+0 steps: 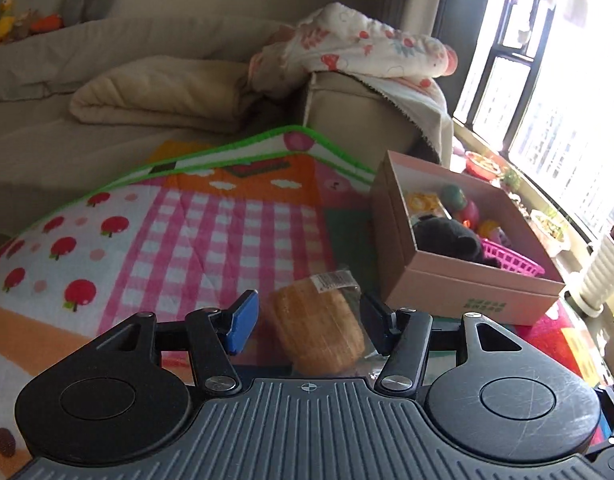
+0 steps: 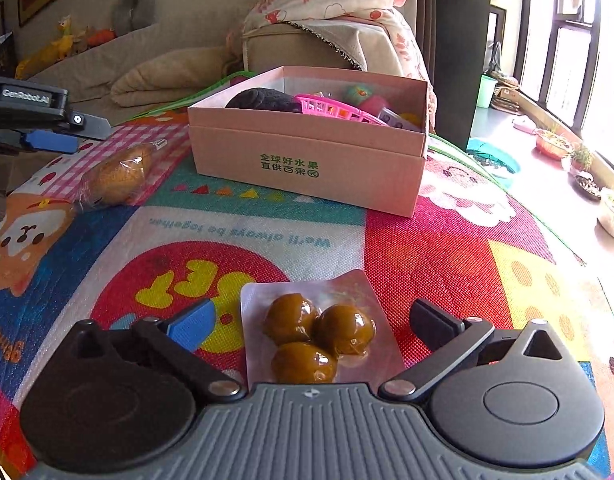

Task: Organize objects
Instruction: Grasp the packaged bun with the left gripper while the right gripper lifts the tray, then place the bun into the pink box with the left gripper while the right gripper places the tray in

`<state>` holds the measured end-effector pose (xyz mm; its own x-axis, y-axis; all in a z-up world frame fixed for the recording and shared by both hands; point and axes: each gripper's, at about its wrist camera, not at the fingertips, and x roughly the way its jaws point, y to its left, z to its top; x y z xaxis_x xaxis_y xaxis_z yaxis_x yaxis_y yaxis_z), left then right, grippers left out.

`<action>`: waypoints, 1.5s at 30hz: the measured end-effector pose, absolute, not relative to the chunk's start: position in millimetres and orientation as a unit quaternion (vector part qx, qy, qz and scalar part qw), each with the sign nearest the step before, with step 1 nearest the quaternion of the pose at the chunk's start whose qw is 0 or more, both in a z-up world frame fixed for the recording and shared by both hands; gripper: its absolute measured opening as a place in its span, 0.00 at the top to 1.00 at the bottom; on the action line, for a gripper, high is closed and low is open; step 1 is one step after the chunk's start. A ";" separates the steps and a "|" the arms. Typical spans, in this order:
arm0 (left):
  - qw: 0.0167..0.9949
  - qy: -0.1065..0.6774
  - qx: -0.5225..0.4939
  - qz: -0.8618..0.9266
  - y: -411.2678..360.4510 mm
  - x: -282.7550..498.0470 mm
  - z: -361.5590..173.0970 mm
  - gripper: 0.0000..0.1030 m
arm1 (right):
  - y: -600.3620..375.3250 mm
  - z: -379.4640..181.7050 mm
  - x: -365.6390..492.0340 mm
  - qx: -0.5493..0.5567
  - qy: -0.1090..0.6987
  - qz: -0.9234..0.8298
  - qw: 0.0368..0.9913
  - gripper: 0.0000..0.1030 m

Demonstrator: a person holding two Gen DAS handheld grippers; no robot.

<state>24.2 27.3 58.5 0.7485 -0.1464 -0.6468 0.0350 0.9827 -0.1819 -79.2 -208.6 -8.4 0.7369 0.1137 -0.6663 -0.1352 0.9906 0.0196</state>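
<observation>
Three glazed balls in a clear pack (image 2: pixel 321 336) lie low centre between the wide-open right gripper (image 2: pixel 311 320), untouched. Left gripper (image 1: pixel 307 326), half open, straddles a wrapped bun (image 1: pixel 317 326) without pressing it. Both pickups seem pending; next, close and carry to the pink box (image 2: pixel 307 160), upper centre. Play mat (image 2: pixel 447 240) underneath, sofa (image 1: pixel 107 60) behind.

Near end of wrapped bread (image 1: pixel 319 332) between the jaws hidden under left gripper (image 1: pixel 307 326) body. Sealed pack of three brown balls (image 2: pixel 319 334): near edge hidden behind right gripper (image 2: pixel 313 322) body. Pink box (image 2: pixel 307 160) contents beyond the jaws mostly masked by its wall.
</observation>
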 end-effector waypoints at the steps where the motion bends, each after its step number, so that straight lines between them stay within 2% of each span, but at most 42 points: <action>1: 0.925 0.369 -0.080 -0.048 25.7 33.5 49.3 0.40 | -208.7 -8.4 -79.3 -0.015 0.357 0.067 0.932 0.00; 3: 0.914 0.390 -0.098 -0.058 23.8 44.9 35.1 0.29 | -208.5 -8.4 -80.0 -0.017 0.356 0.066 0.932 0.00; 10: 0.914 0.386 -0.107 -0.067 20.5 49.1 26.6 0.28 | -207.1 -9.1 -79.8 -0.019 0.356 0.064 0.932 0.00; 12: 0.913 0.383 -0.115 -0.080 24.5 47.4 25.4 0.37 | -205.1 -9.4 -82.6 -0.019 0.355 0.061 0.933 0.02; 14: 0.913 0.377 -0.118 -0.105 28.4 43.7 26.1 0.48 | -201.4 -8.5 -89.1 -0.024 0.353 0.069 0.933 0.11; 15: 0.912 0.377 -0.115 -0.113 29.7 41.1 26.7 0.49 | -199.5 -6.7 -92.5 -0.028 0.354 0.075 0.932 0.14; 17: 0.911 0.375 -0.108 -0.131 32.6 33.3 28.1 0.52 | -197.8 -1.2 -97.6 -0.027 0.361 0.085 0.928 0.30; 24: 0.909 0.358 -0.099 -0.190 44.0 -4.3 40.8 0.59 | -200.7 27.1 -111.3 -0.018 0.353 0.088 0.931 0.30; 28: 0.921 0.293 -0.106 -0.236 36.6 -8.9 87.2 0.60 | -204.6 49.6 -116.7 -0.017 0.322 0.091 0.942 0.30; 35: 0.930 0.206 -0.109 -0.283 -18.5 55.2 152.0 0.59 | -213.4 70.8 -115.8 -0.011 0.287 0.085 0.954 0.30; 37: 0.921 0.200 -0.147 -0.302 -31.9 86.8 151.8 0.59 | -216.6 68.6 -112.7 -0.009 0.291 0.078 0.953 0.30; 41: 0.914 0.285 -0.130 -0.258 -63.2 148.7 113.5 0.59 | -225.1 59.3 -108.4 -0.007 0.305 0.055 0.951 0.30; 45: 0.907 0.310 -0.159 -0.235 -51.7 157.0 75.8 0.59 | -237.2 52.7 -107.6 -0.001 0.316 0.039 0.948 0.30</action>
<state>157.0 -51.6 75.8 0.6968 -0.5255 -0.4881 0.3282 0.8387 -0.4345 -107.6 -237.2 52.7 0.7969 0.0733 -0.5996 -0.0750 0.9969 0.0222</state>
